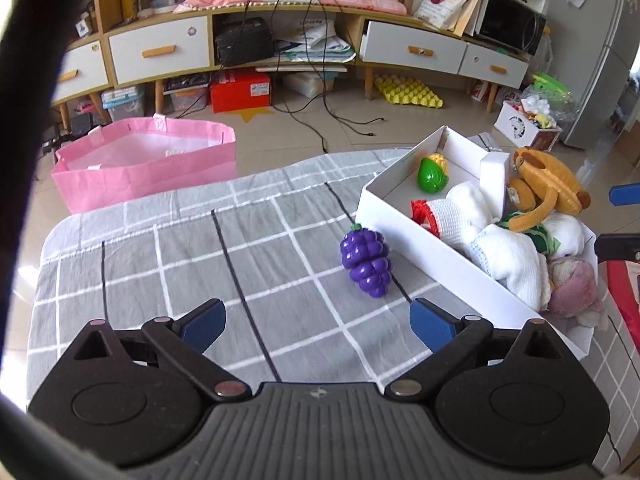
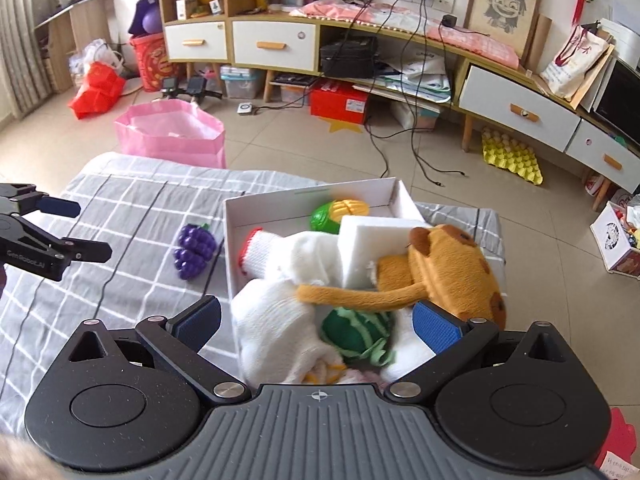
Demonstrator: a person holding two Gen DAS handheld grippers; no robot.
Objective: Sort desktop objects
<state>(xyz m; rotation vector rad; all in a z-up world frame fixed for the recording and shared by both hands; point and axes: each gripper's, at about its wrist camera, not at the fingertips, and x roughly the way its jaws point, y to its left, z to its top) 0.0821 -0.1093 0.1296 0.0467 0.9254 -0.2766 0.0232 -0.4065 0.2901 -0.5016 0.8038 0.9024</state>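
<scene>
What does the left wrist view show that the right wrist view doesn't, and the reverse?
Only the left wrist view shows the pink plush at the box's near end. Only the right wrist view shows the red bag on the floor. Both share the purple grapes on the checked cloth, the white box, the toy corn, the brown plush and the pink bag.

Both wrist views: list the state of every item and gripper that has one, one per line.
Left gripper: open, empty, over the checked cloth.
Right gripper: open, empty, over the box.
Purple plastic grape bunch: on the grey checked tablecloth, outside the box.
White cardboard box: open-topped, crowded.
Green-and-yellow toy corn: inside the box.
Brown plush toy: atop the pile.
White knitted cloths: bundled inside.
</scene>
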